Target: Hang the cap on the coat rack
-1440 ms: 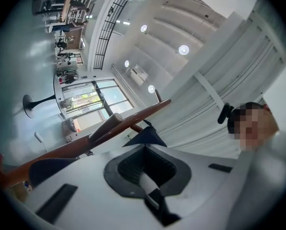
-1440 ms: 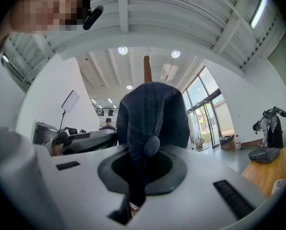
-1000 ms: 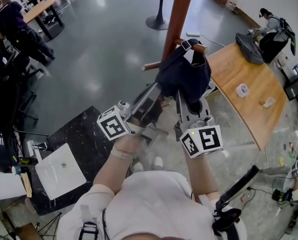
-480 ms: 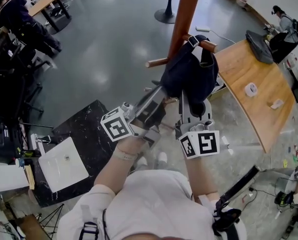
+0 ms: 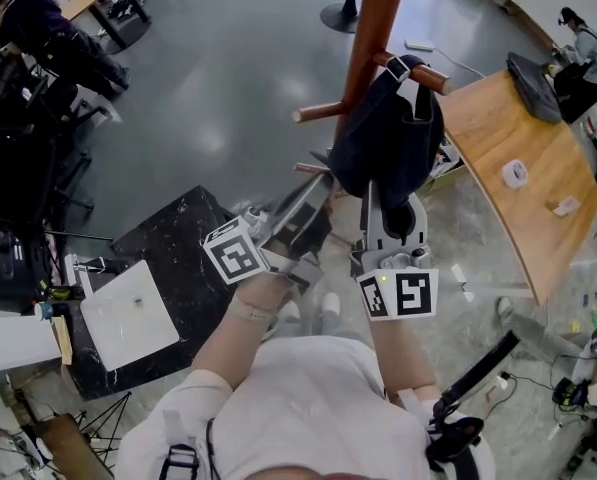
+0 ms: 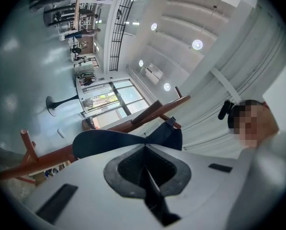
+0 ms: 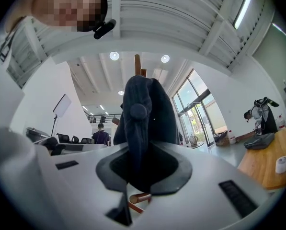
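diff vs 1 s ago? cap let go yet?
Almost nothing. The head view slid, so the coat rack and cap sit a little higher and further right in the picture. Nothing let go: the strap stays over the peg, and the right gripper and left gripper both stay shut on the cap.

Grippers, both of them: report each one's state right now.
Left gripper: closed on the edge of the navy cap.
Right gripper: closed on the cap's fabric.
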Motion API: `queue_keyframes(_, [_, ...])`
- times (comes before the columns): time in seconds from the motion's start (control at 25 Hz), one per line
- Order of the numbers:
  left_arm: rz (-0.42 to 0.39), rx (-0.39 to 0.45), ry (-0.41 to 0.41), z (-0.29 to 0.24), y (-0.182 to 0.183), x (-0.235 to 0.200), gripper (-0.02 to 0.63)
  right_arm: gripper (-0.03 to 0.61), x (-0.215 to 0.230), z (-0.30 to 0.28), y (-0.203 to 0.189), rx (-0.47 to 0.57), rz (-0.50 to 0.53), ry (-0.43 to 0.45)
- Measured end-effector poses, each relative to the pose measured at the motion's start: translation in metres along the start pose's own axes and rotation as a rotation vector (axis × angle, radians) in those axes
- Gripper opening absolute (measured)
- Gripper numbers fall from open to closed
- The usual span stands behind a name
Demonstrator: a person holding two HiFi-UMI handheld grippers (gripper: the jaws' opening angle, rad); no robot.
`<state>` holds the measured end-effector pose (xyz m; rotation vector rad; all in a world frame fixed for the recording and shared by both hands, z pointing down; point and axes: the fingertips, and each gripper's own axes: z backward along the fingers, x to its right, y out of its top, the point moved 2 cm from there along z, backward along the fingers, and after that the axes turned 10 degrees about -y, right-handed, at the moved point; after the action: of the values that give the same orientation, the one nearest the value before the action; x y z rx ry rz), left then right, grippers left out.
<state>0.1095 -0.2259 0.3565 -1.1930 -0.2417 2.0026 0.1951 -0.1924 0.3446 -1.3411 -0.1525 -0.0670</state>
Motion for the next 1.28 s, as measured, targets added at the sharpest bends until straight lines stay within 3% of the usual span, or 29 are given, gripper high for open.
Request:
queue_keyframes(0.4, [0.015, 0.018, 0.042, 0.016, -0.007, -0.009, 0.008, 0.1, 0.0, 0.012, -0.013, -0.003, -0.006, -0.027])
queue_keyframes(1.08, [0.057, 0.058, 0.094, 0.044, -0.02, -0.022, 0.008, 0.1, -0.008, 0.039, -0.029, -0.009, 0.049, -0.053])
queue_keyframes(1.28, [0.075, 0.071, 0.104, 0.049, -0.023, -0.025, 0.008, 0.1, -0.012, 0.042, -0.051, -0.085, 0.049, -0.042])
